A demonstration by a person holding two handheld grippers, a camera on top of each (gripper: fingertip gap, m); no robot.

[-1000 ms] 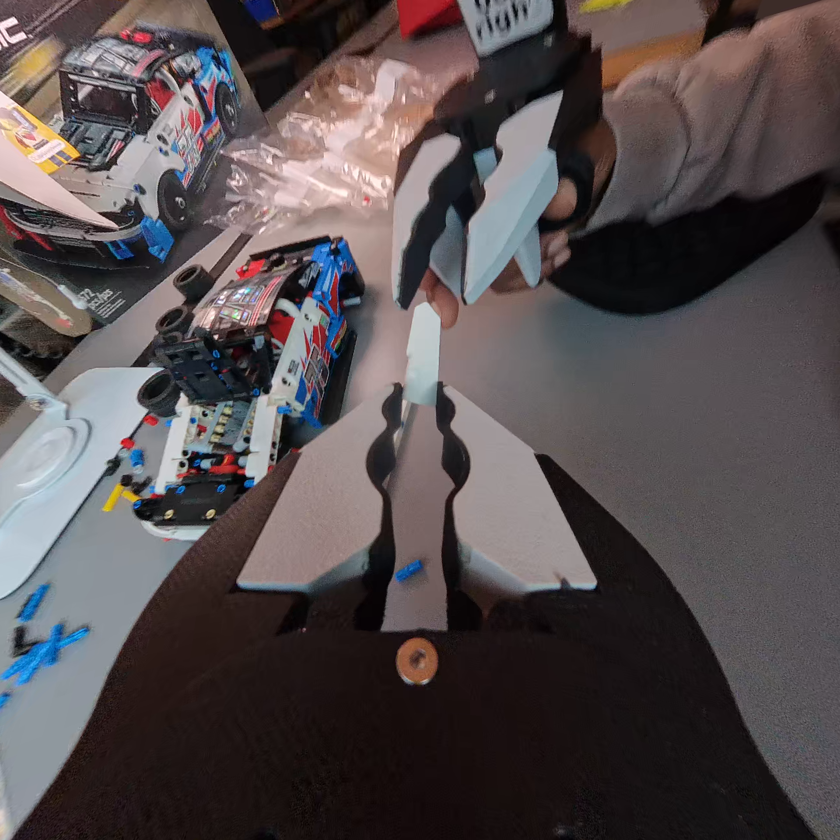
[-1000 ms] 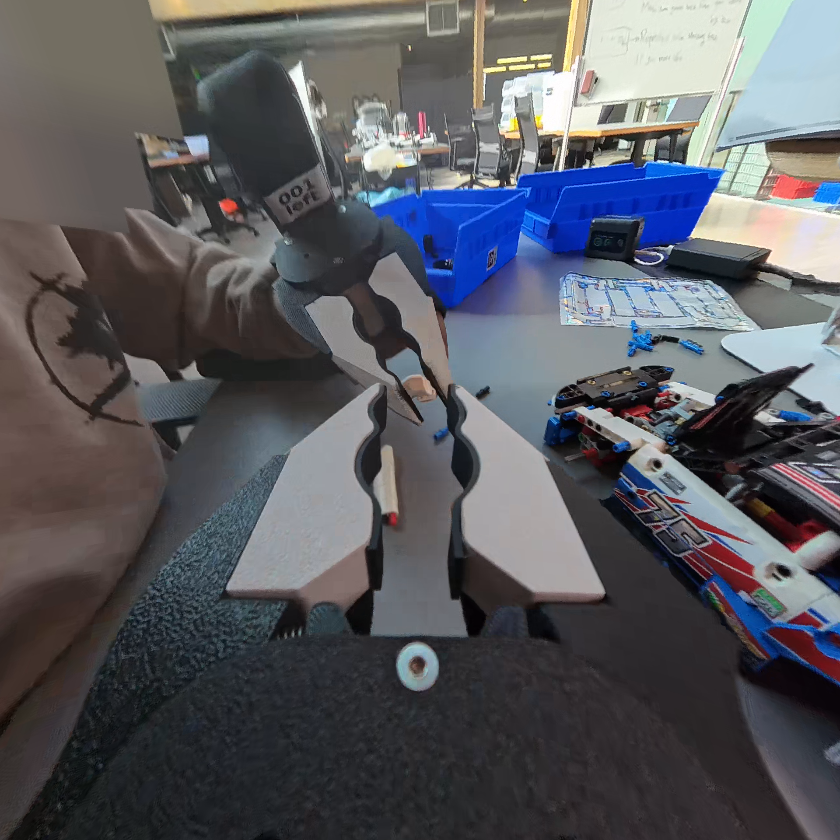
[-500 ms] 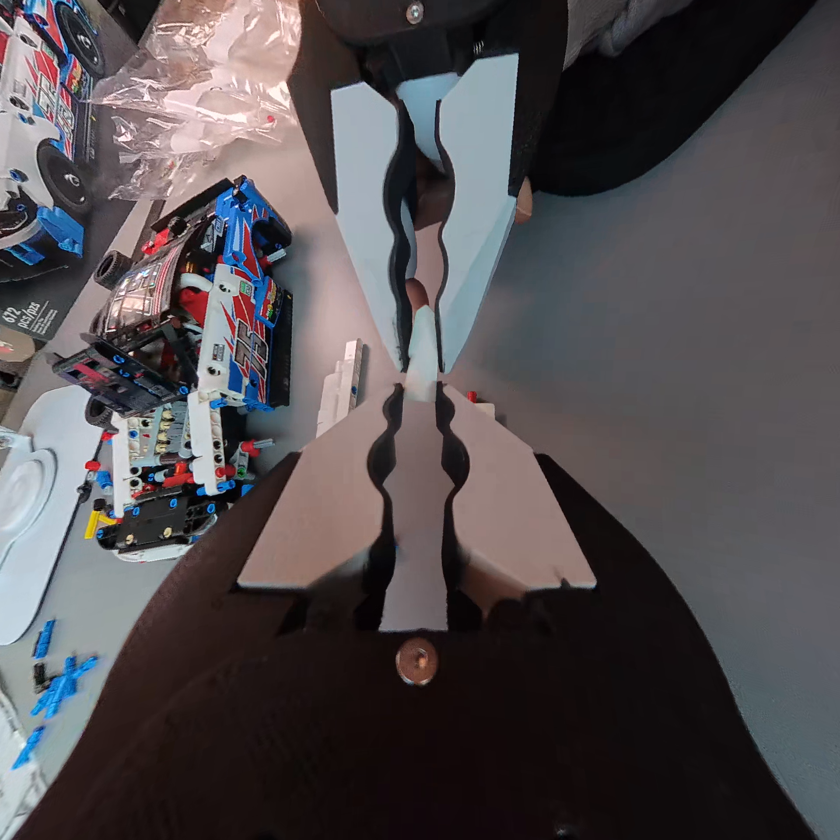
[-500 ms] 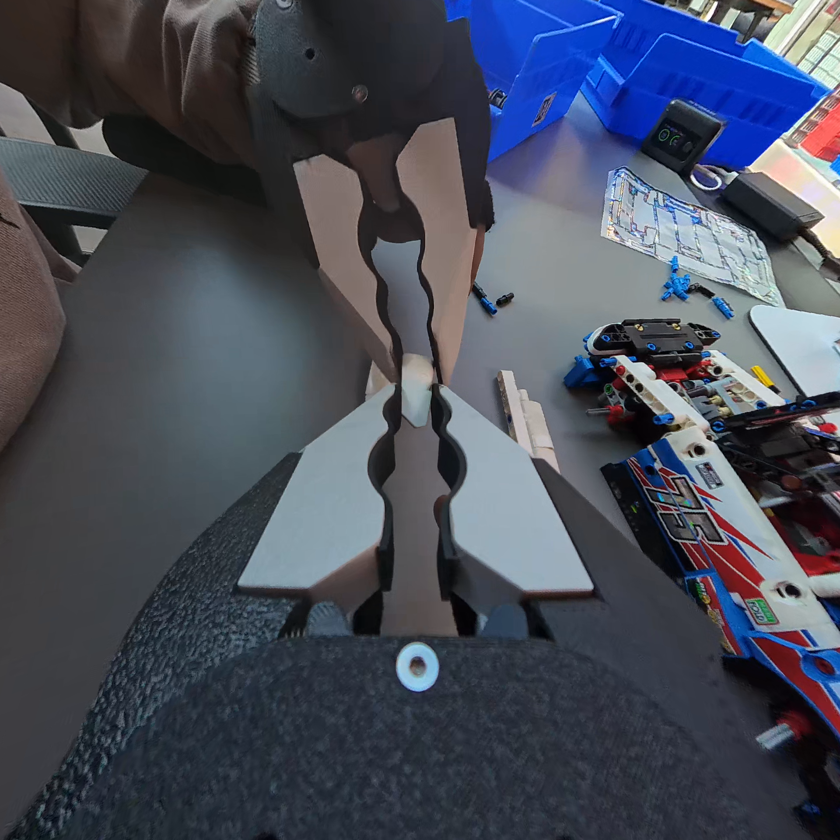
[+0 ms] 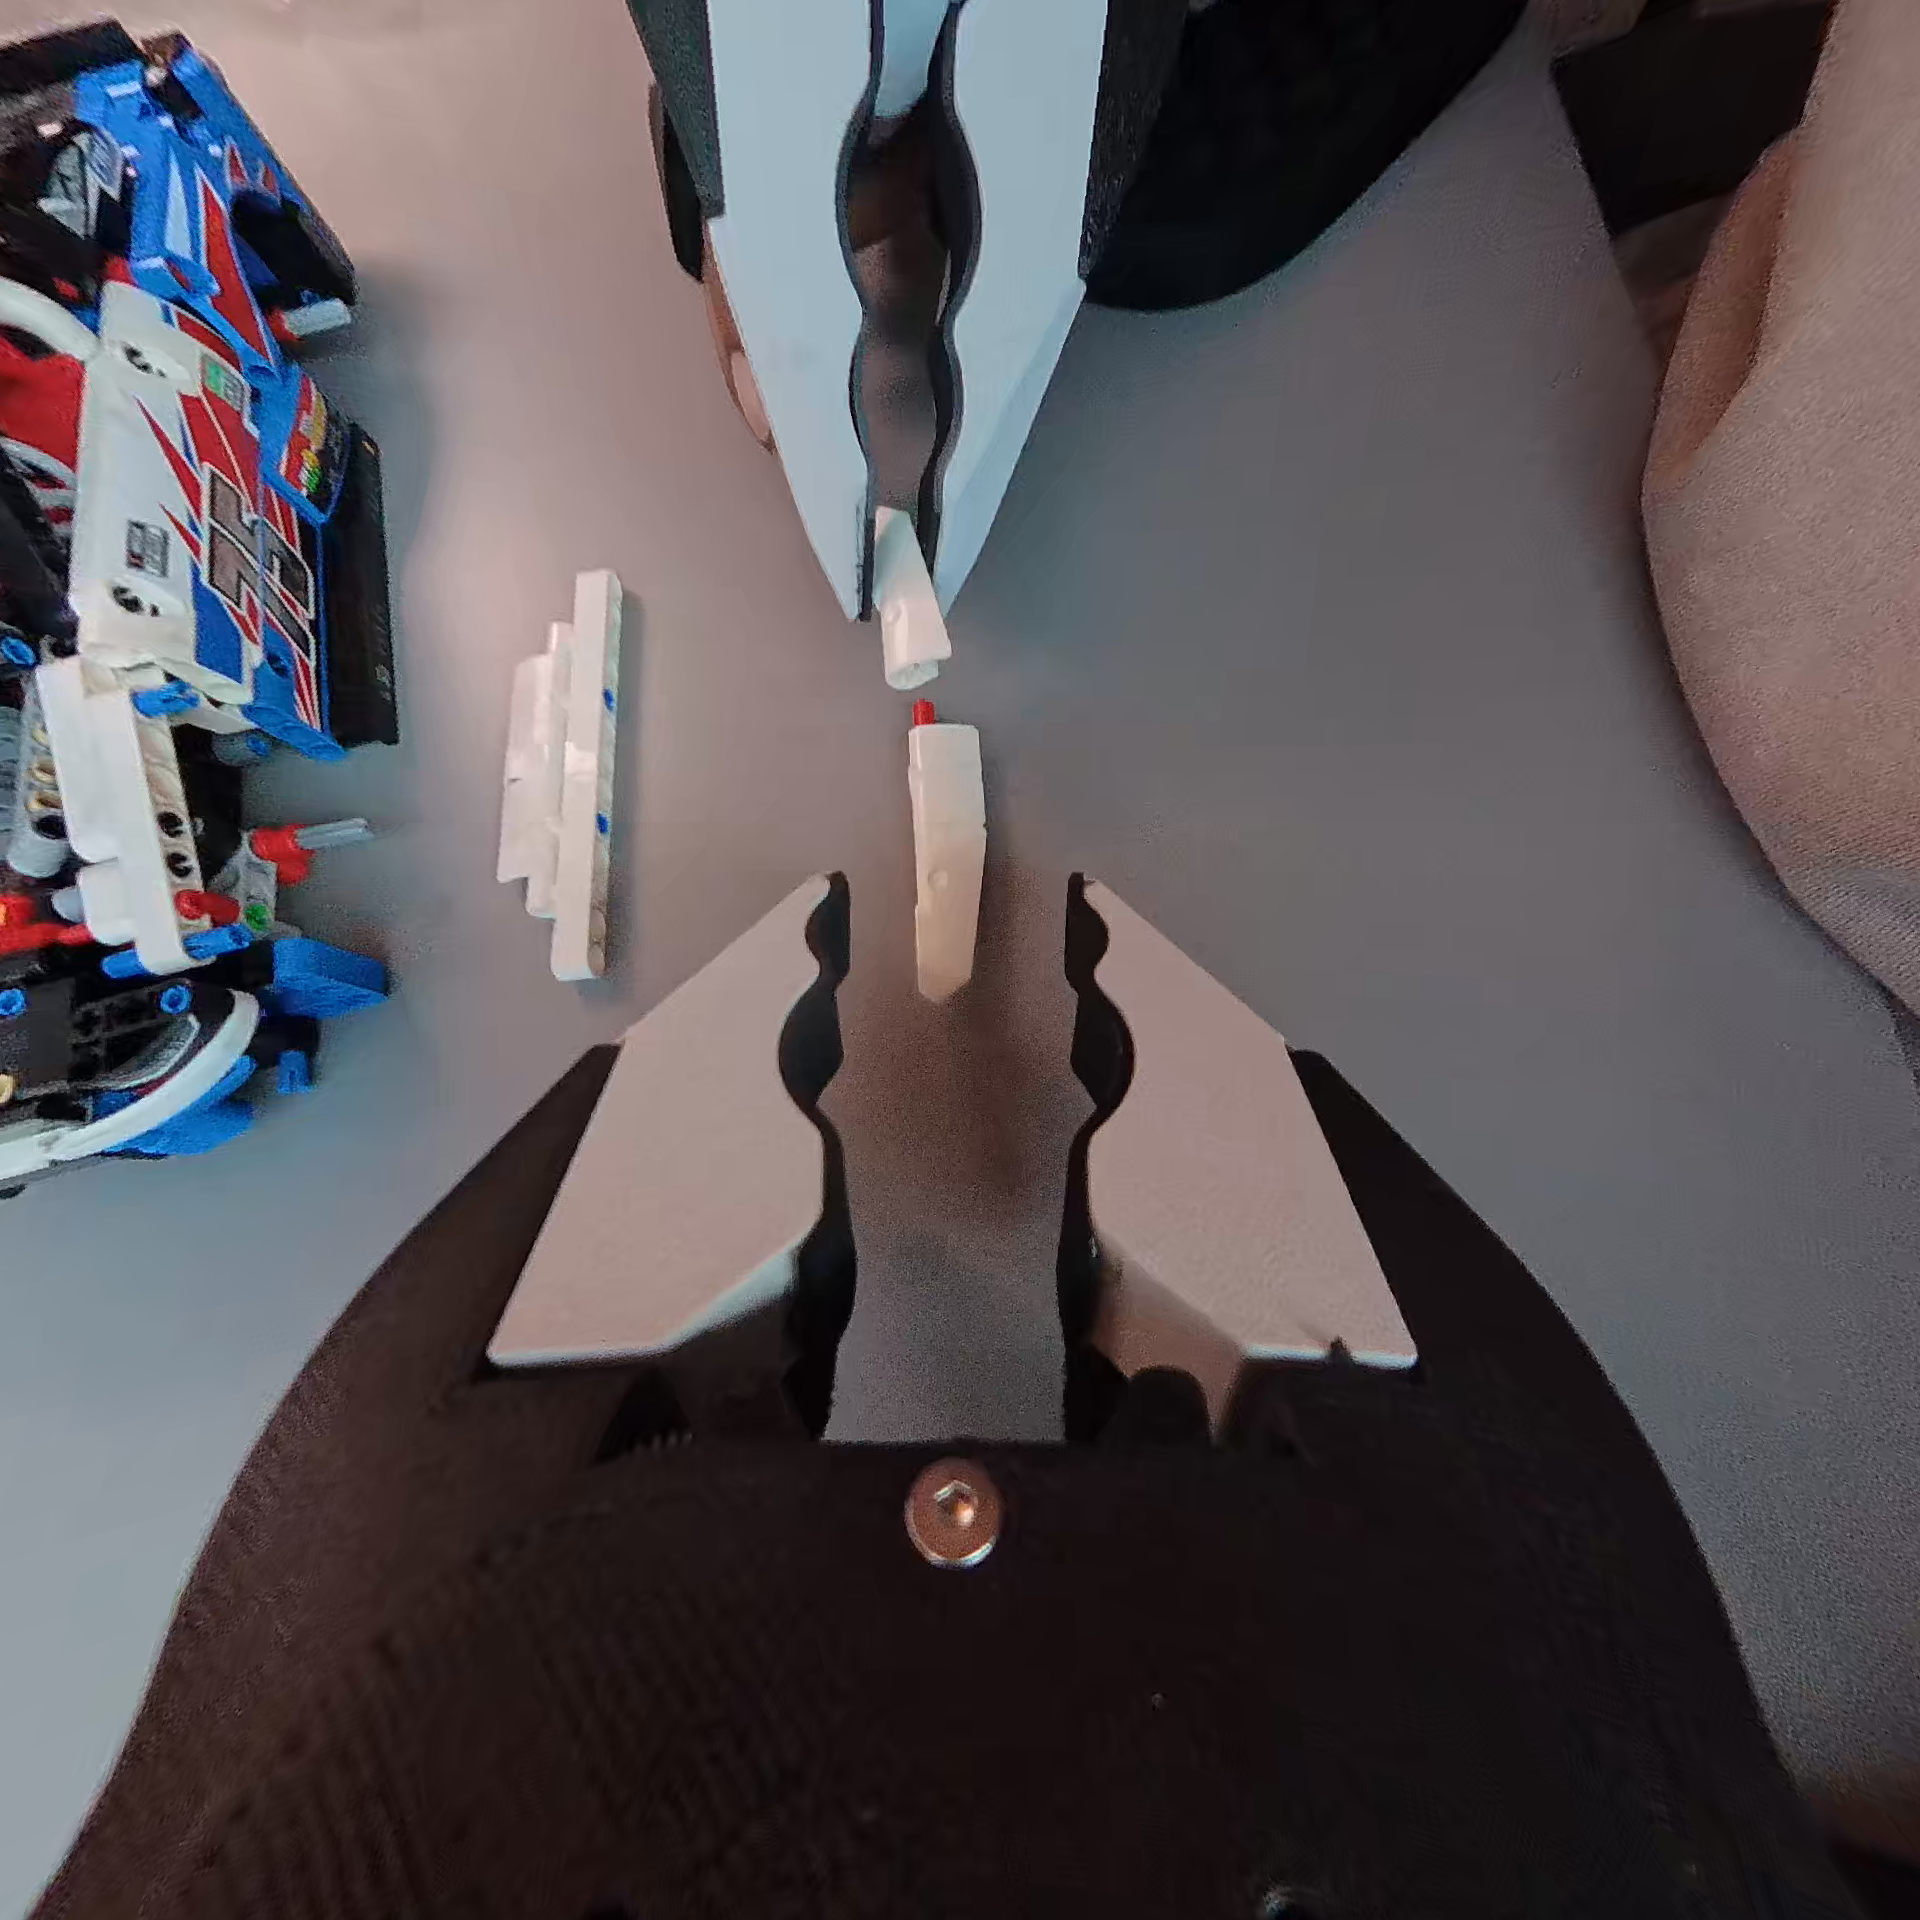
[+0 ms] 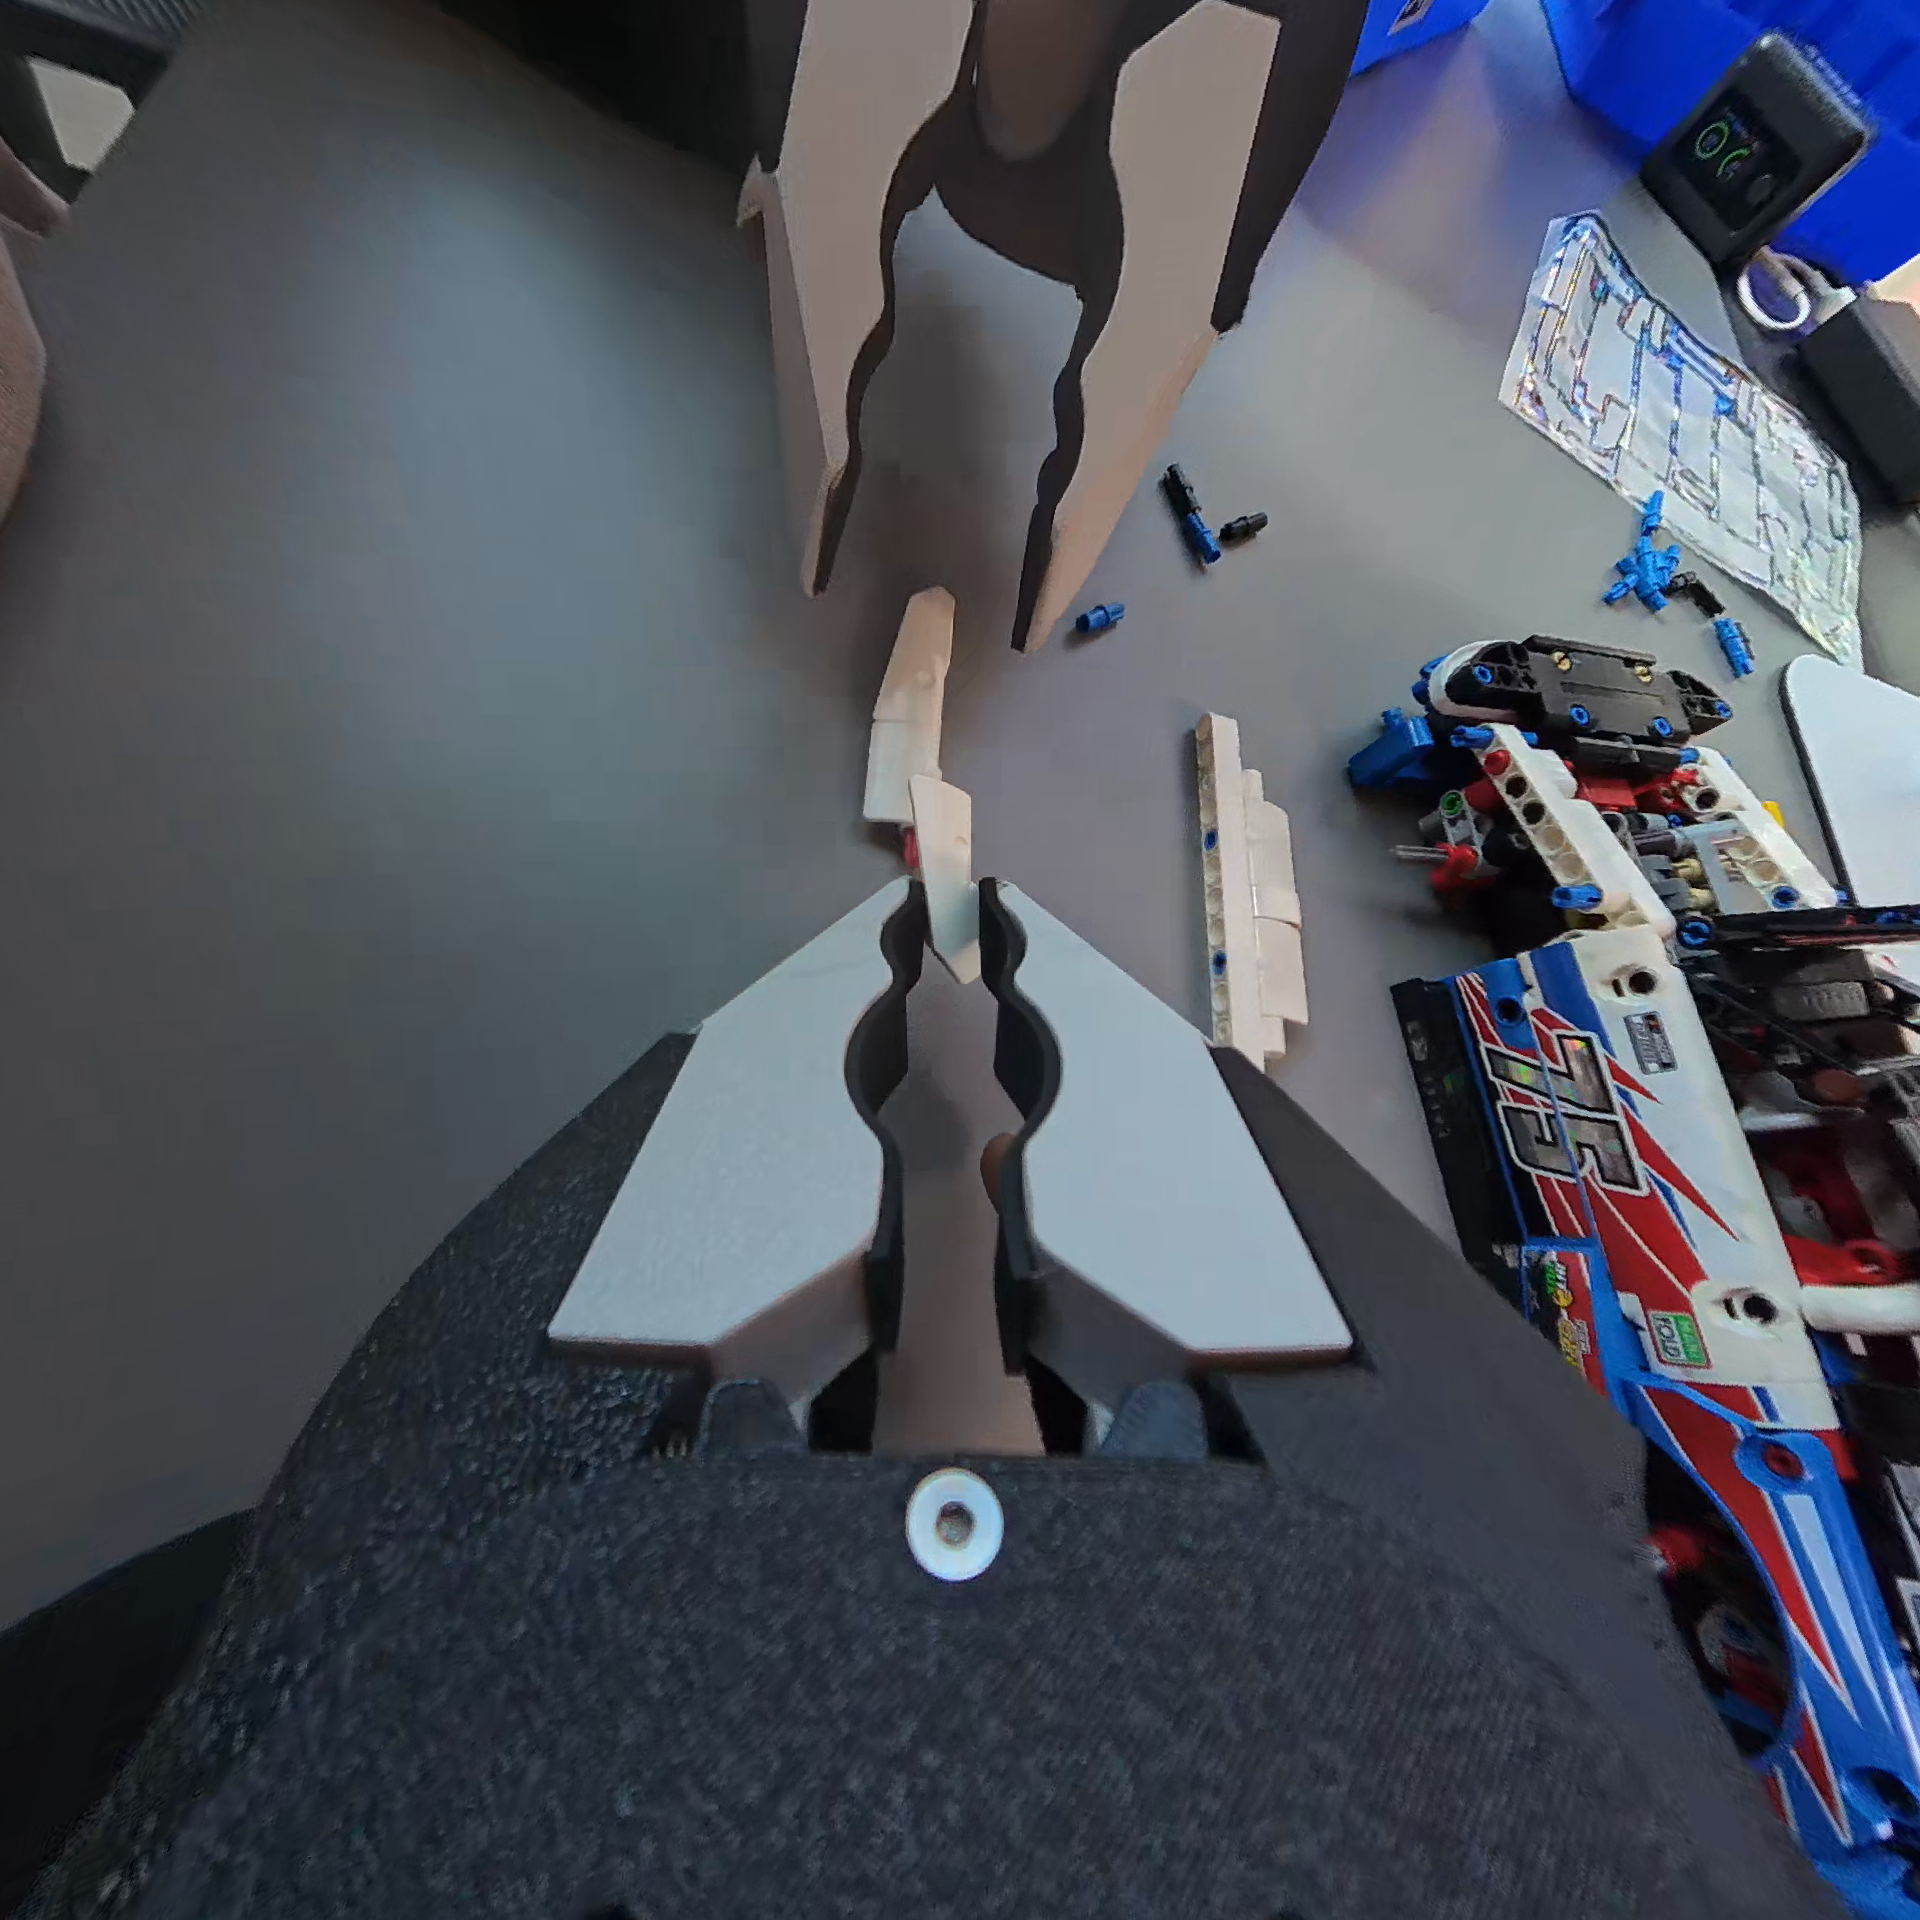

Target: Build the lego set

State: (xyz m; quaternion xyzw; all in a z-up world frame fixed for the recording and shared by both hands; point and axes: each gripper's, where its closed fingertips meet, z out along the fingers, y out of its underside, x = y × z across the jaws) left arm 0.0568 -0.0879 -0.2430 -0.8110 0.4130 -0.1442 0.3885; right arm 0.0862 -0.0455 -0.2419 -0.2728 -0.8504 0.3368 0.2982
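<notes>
White panel piece with a red pin at its far end lies on the grey surface, long axis in line with both grippers. Left jaws stand spread around its near end. Right jaws pinch a small white piece just beyond that pin.

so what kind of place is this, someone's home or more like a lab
Probably a workshop or lab bench rather than a home: a wide grey table with blue storage bins at the far edge, a small device with a lit screen, and a half-built lego race car among loose pins.
</notes>
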